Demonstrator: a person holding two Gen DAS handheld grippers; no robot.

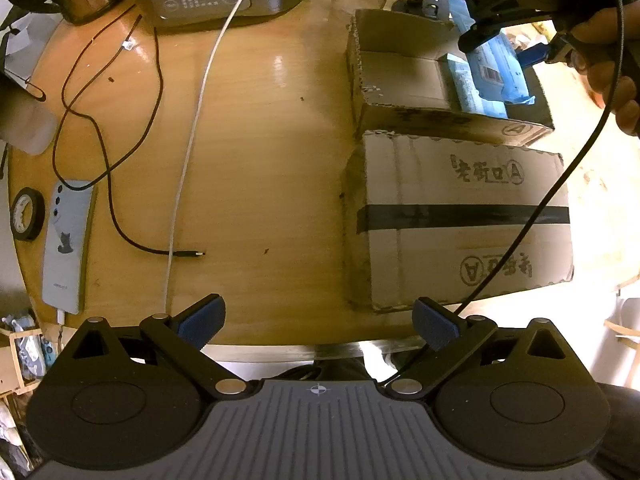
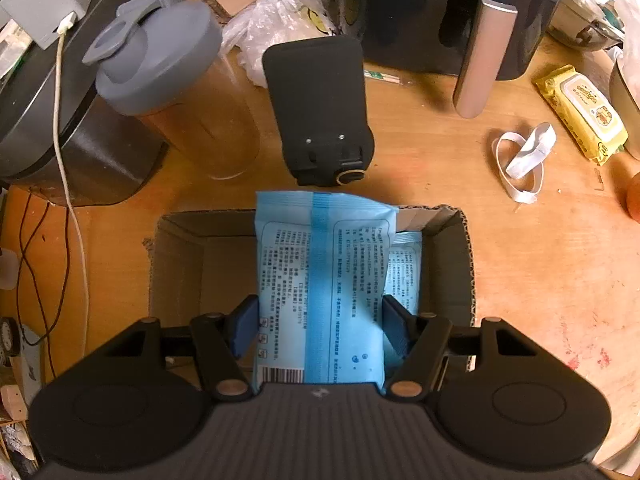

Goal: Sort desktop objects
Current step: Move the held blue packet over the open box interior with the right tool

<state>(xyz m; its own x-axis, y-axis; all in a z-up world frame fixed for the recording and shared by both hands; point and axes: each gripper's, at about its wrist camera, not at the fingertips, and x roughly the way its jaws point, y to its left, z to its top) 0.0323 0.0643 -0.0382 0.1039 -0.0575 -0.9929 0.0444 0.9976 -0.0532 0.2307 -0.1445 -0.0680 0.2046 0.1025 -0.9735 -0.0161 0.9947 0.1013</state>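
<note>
Blue wipes packet [image 2: 320,288] is hanging over the open cardboard box [image 2: 176,248], above a second blue packet [image 2: 404,268] lying inside. Right gripper [image 2: 318,320] is clamping its sides. Left gripper [image 1: 318,320] is hovering, jaws apart and empty, over the wooden table [image 1: 260,152] left of the box, near edge.
</note>
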